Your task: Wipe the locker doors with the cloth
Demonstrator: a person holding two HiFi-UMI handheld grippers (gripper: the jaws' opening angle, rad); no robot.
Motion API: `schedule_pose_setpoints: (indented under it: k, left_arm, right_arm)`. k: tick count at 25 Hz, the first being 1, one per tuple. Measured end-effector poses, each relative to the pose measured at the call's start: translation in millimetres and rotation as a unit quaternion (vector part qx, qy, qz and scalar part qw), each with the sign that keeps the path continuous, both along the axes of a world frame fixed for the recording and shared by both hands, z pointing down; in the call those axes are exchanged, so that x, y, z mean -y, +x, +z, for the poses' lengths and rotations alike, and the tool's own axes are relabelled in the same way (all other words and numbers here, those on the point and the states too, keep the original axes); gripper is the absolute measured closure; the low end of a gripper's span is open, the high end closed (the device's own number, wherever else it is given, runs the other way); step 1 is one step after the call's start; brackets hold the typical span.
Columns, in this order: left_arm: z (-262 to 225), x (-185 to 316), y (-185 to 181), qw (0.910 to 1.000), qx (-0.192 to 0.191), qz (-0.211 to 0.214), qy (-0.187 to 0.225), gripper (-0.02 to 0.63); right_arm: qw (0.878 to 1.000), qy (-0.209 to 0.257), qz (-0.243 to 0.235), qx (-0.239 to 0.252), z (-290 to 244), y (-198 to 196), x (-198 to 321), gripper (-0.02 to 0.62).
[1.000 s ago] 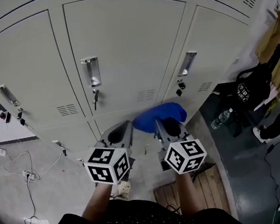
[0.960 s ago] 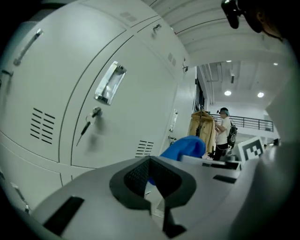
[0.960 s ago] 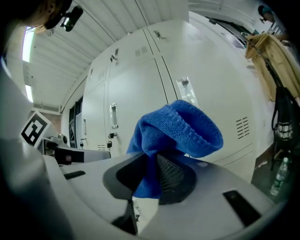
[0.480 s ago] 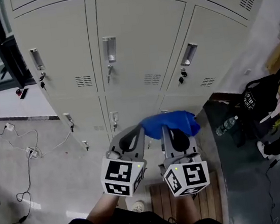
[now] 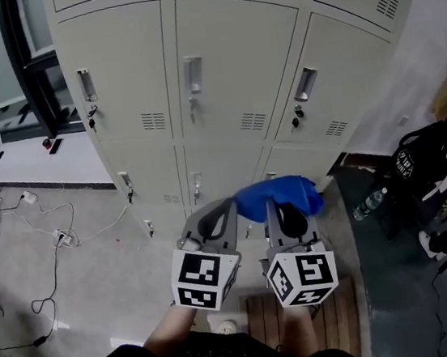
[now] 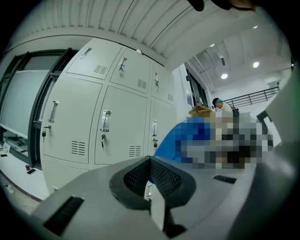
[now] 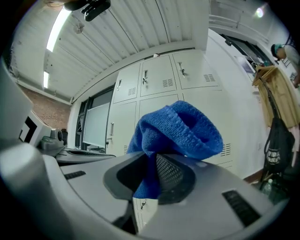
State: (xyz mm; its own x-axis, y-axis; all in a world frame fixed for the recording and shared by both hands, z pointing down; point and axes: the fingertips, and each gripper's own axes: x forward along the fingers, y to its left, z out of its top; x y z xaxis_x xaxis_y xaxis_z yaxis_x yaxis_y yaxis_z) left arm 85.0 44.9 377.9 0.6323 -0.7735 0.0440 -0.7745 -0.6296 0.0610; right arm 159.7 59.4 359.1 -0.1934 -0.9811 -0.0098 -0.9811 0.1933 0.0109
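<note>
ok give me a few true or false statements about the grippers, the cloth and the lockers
The right gripper is shut on the blue cloth. True.
The left gripper grips the cloth too. False: its jaws are together on nothing.
The cloth is pressed against a door. False: it is held short of the locker doors.
Every locker door in view is closed. True.

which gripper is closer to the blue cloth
Right. The right gripper is shut on the blue cloth, which bunches up past its jaws. The left gripper is shut with nothing between its jaws and sits beside the cloth's left edge.
</note>
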Motion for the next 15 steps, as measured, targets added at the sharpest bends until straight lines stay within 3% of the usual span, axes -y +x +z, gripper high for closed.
schedule_pose_setpoints:
  k: [15]
  left_arm:
    - [-1.5,-21.2,-8.3,0.9999,0.0,0.01,-0.001,0.595]
  right_arm:
    - [1.0,-0.017,-0.008,-0.007,5.3,-15.5,-18.0,0.532]
